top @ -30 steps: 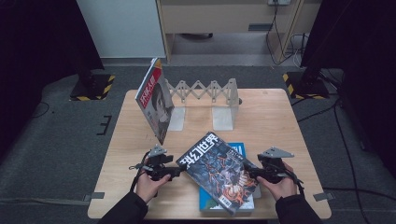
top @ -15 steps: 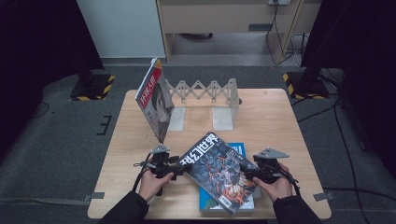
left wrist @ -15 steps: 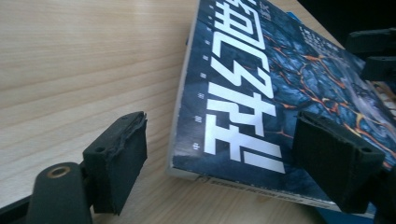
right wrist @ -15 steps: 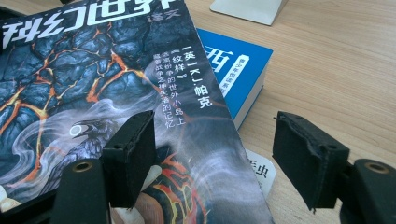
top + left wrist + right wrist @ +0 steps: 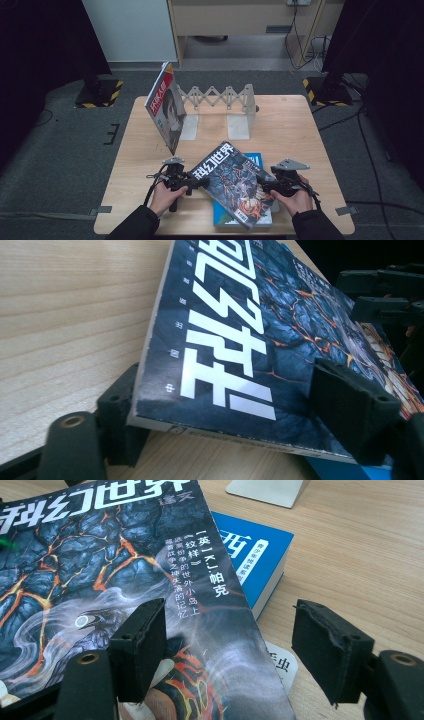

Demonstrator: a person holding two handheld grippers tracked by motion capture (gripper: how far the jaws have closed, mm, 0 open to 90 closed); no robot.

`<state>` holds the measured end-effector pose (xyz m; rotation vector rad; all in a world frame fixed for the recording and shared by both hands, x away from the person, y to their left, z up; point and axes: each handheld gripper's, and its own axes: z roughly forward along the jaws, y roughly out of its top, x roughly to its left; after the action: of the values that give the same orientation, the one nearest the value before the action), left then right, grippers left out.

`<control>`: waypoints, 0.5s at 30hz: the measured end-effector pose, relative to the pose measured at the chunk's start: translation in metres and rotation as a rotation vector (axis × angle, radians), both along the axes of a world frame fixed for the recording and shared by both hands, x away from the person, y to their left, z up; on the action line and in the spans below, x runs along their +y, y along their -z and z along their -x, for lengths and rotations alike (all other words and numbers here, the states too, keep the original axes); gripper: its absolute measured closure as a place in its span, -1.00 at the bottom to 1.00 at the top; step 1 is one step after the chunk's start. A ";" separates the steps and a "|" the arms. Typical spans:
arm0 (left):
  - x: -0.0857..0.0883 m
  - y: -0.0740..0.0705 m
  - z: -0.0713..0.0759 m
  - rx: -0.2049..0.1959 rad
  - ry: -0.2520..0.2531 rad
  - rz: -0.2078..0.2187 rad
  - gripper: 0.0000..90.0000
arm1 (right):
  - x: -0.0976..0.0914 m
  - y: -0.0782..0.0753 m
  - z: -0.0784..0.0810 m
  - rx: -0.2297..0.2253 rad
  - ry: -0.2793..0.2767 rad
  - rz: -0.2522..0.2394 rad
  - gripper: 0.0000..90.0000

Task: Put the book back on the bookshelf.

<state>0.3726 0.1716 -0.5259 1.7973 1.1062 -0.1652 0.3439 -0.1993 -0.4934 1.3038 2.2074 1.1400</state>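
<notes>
A dark magazine [image 5: 235, 185] with white title letters and orange cracks lies slanted on a blue book [image 5: 254, 159] near the table's front edge. My left gripper [image 5: 199, 183] is at the magazine's left corner. In the left gripper view the spine corner [image 5: 240, 340] sits between the jaws of this gripper [image 5: 232, 395], which have just been closing; the pads do not press on it. My right gripper [image 5: 266, 186] is at the magazine's right edge. In the right gripper view one jaw of it [image 5: 235, 630] hangs over the cover [image 5: 100, 570] and the other past the edge, open.
A second magazine [image 5: 165, 112] leans upright against the left end of a grey accordion book rack [image 5: 220, 97] at the back of the wooden table [image 5: 300, 135]. The blue book [image 5: 250, 545] juts out from under the dark magazine. A small white label [image 5: 280, 665] lies beside it.
My left gripper has edged slightly right, closer onto the magazine's corner. The right gripper and the magazine have stayed where they were.
</notes>
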 end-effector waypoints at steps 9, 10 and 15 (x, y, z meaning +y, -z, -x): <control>0.008 -0.020 0.000 -0.011 -0.025 0.110 -0.15 | 0.000 0.002 0.000 -0.004 -0.003 -0.012 -0.32; 0.007 -0.020 -0.001 -0.015 -0.022 0.099 -0.15 | 0.000 0.002 0.000 -0.004 -0.003 -0.012 -0.32; 0.005 -0.017 -0.005 0.006 -0.014 0.089 -0.09 | 0.000 0.002 0.000 -0.005 -0.003 -0.015 -0.32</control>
<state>0.3776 0.1762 -0.5090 1.7107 1.0989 -0.2083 0.3438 -0.1997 -0.4954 1.3035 2.2020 1.1619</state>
